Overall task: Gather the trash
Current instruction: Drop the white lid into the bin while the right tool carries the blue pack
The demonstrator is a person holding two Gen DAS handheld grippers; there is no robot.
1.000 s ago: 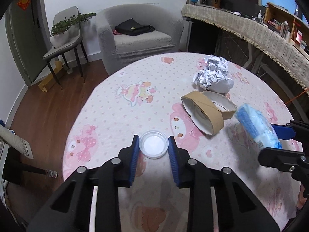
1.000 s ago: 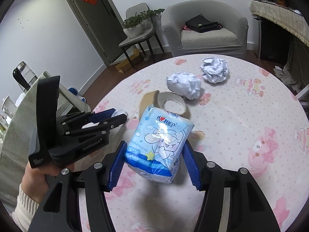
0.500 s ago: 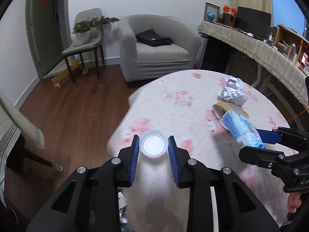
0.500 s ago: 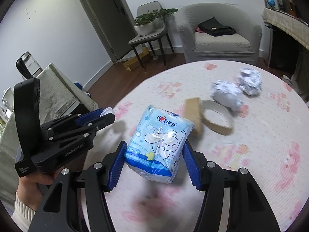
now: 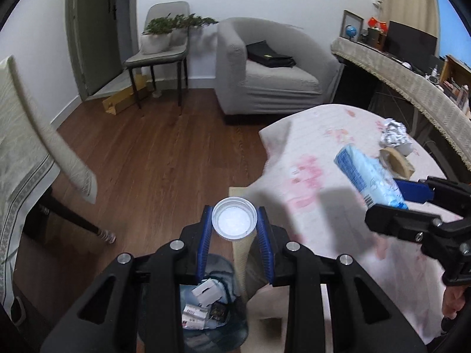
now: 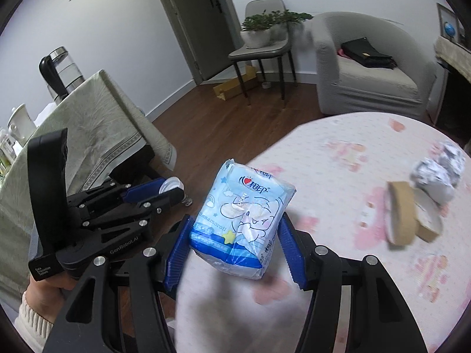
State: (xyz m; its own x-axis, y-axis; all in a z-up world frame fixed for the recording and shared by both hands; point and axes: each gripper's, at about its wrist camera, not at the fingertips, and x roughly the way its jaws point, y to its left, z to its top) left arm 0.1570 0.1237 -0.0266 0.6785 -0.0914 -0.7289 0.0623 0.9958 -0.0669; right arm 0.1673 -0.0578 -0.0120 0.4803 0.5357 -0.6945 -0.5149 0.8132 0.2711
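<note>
The left gripper (image 5: 234,226) is pinching a cap (image 5: 234,222) just beyond the bin (image 5: 206,309) below; the right gripper (image 6: 235,232), clamping a tissue pack (image 6: 241,220), is hanging over the bench (image 6: 338,182) edge.

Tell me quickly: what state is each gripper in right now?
Left gripper: closed on the white cap.
Right gripper: closed on the blue tissue pack.

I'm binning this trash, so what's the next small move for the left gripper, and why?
Probably bring the left gripper a bit nearer over the bin, then open. It grips the white lid, and the bin shows below, just behind its fingertips.
</note>
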